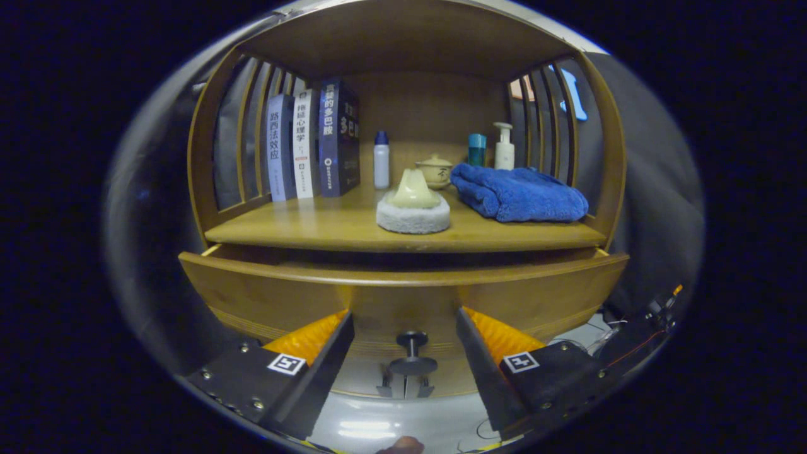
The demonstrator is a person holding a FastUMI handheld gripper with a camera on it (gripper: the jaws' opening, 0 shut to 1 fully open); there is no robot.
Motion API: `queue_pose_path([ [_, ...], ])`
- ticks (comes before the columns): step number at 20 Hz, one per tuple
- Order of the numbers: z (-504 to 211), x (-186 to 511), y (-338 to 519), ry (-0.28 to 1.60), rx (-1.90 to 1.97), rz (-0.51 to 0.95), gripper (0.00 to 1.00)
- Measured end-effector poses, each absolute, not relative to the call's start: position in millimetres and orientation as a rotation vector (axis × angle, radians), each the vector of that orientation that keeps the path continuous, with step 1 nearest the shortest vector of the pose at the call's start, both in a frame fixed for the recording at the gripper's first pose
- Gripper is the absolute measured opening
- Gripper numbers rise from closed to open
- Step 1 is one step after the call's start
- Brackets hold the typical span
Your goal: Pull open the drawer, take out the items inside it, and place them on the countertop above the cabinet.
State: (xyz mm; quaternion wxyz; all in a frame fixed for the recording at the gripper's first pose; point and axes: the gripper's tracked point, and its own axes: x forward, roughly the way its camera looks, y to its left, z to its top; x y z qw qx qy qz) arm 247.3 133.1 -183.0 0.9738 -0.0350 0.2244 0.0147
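1. Looking forward along the tongs (pixel 403 343), the gripper view faces a wooden cabinet, with the drawer (pixel 403 296) straight ahead and low, its curved front spanning the width of the cabinet.
2. The tongs are spread wide and pinch nothing. The drawer's small dark knob (pixel 412 353) sits in the open gap between the two fingers, touching neither, which suggests the tongs are centred on it so that they can close around it.
3. The drawer looks pulled out slightly: a dark gap shows between the top edge of its front and the shelf board above. Its inside is hidden by the front panel, so the items to be taken out cannot be seen.
4. Above the drawer is the desk (pixel 353 230), the wooden surface where the items are meant to go. Its front strip is bare, likely the easiest landing spot.
5. Things already stand on the desk. Three books (pixel 312 148) stand upright against the slatted left side, which props them.
6. A white bottle with a blue cap (pixel 381 161) stands just right of the books, toward the back.
7. Near the middle front, a pale cone-shaped object (pixel 413 190) rests on a round fluffy white pad (pixel 413 217). Behind it sits a small lidded cream pot (pixel 435 171).
8. On the right lies a folded blue towel (pixel 520 192), with a teal cup (pixel 477 149) and a white pump bottle (pixel 504 146) behind it.
9. Judged from this, the task is at its first step, since the drawer is barely open.
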Motion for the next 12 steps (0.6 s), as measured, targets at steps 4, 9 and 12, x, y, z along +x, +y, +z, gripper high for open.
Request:
queue_pose_path([
  [4,-192,251,129,0.482,-0.092,0.026,0.98],
  [9,-193,266,131,0.464,-0.077,0.025,0.98],
  [12,-196,280,132,0.479,-0.081,0.026,0.98],
])
